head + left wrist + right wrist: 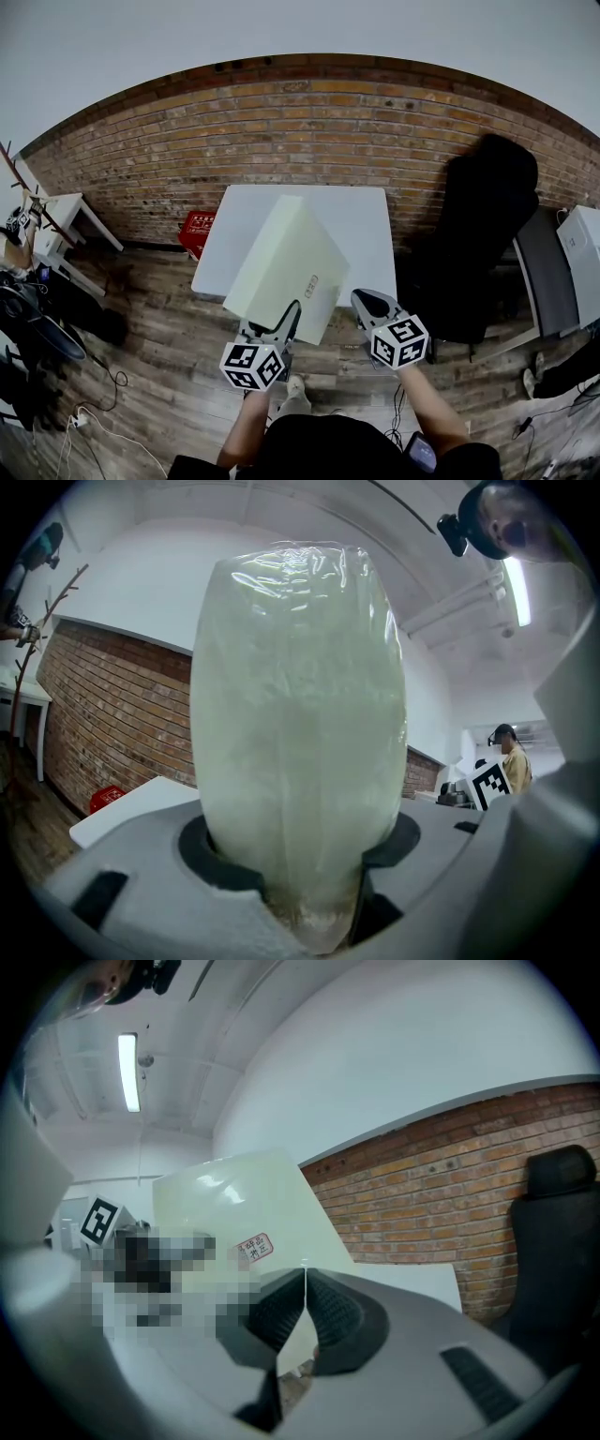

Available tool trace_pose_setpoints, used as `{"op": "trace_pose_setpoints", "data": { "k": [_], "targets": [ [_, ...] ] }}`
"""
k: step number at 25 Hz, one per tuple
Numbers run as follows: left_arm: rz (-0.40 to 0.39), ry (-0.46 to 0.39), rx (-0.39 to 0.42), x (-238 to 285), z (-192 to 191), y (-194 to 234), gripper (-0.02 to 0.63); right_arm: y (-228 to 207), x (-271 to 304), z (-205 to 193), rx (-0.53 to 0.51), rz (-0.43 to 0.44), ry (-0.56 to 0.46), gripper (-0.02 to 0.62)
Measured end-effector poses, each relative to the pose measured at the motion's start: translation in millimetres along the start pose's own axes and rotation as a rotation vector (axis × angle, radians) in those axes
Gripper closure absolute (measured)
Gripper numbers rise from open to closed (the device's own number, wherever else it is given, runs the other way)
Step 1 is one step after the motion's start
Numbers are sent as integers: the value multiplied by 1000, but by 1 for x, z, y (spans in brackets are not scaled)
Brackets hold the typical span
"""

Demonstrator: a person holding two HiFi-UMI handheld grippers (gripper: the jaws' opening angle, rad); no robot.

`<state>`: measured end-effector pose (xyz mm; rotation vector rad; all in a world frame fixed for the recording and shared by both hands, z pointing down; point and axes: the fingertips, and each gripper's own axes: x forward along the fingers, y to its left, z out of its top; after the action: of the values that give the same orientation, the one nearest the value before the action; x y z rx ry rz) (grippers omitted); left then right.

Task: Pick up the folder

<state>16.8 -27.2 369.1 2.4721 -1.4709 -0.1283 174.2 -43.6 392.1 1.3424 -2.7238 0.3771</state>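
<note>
A red crate [197, 231] sits on the wooden floor by the brick wall, just left of the white desk [367, 223]. Nearer the person, the left hand-held gripper [282, 325] is clamped on the lower edge of the pale green folder [286, 267]. Its jaws stand wide with the thick folder [300, 724] filling the gap between them. The folder is held up in the air, tilted, and from the head view it overlaps the desk's near left part. Just to its right, the right hand-held gripper [366, 302] has its jaws pressed together on nothing, beside the folder's edge. A black chair [483, 234] stands right of the desk.
</note>
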Motion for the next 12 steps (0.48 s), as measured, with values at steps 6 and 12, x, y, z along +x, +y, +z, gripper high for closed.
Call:
{"op": "trace_pose_setpoints", "data": {
  "k": [6, 12],
  "targets": [
    [17, -6, 7, -8, -1, -14, 336, 0, -14, -1, -3, 17, -5, 565],
    [19, -15, 17, -19, 8, -10, 336, 9, -9, 6, -3, 24, -22, 565]
  ]
}}
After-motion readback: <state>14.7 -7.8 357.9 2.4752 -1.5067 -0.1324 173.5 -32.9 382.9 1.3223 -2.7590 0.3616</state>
